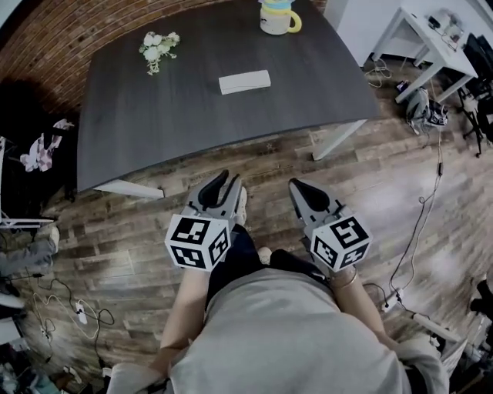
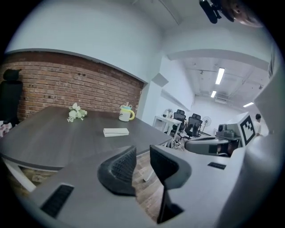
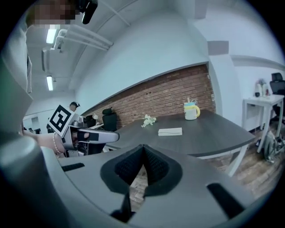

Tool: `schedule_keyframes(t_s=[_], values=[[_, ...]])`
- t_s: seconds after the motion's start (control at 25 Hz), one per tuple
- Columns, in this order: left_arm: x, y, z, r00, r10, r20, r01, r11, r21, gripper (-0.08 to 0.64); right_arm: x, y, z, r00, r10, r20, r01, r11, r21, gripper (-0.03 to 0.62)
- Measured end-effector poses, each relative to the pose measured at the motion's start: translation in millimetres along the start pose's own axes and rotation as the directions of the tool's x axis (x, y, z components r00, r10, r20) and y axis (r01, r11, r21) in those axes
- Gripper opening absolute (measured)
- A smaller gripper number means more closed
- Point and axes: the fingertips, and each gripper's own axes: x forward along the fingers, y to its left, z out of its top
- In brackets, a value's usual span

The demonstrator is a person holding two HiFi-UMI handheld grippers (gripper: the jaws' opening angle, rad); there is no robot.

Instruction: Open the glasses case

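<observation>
We hold both grippers over the brown plank floor (image 1: 269, 158), short of the near edge of the dark grey rectangular table (image 1: 154, 123). Our left gripper (image 1: 227, 178) has its jaws apart with nothing between them. Our right gripper (image 1: 296, 185) has its jaws pressed together, empty. The table's near part is bare. The flat white glasses case (image 1: 244, 81) lies closed mid-table, well apart from both grippers. Beyond it are a small bunch of white flowers (image 1: 158, 48) far left and a cream mug with a yellow handle (image 1: 276, 17) at the far edge. A white desk (image 1: 431, 38) and loose black cables (image 1: 420, 223) crowd the floor to the right.
</observation>
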Motion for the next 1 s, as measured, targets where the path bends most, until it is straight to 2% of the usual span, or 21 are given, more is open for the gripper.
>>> schedule_keyframes(t_s=[0.12,0.32,0.48,0.8,1.0], values=[[27.8,20.8,12.4,0.999,-0.032,-0.016,0.032,0.999,-0.011,0.092,19.4,-16.3,11.4,0.998,-0.065,0.023,0.065,0.998,0.025,0.005],[78.3,52.7,35.2,0.989,-0.121,-0.088,0.125,0.991,0.046,0.091,60.6,-46.3,34.4,0.991,-0.134,0.024,0.132,0.989,0.069,0.005],[107.2,75.8,55.6,0.982,-0.160,-0.104,0.168,0.982,0.080,0.091,89.5,-68.7,56.5,0.978,-0.203,0.054,0.197,0.976,0.089,0.005],[139.6,109.8,79.9,0.963,-0.238,-0.128,0.252,0.961,0.112,0.092,140.3,-78.3,90.5,0.958,-0.274,0.085,0.267,0.960,0.089,0.005],[155.4,110.3,84.7,0.942,-0.301,-0.145,0.321,0.937,0.138,0.091,148.4,-85.3,91.4,0.947,-0.314,0.062,0.308,0.947,0.089,0.005]])
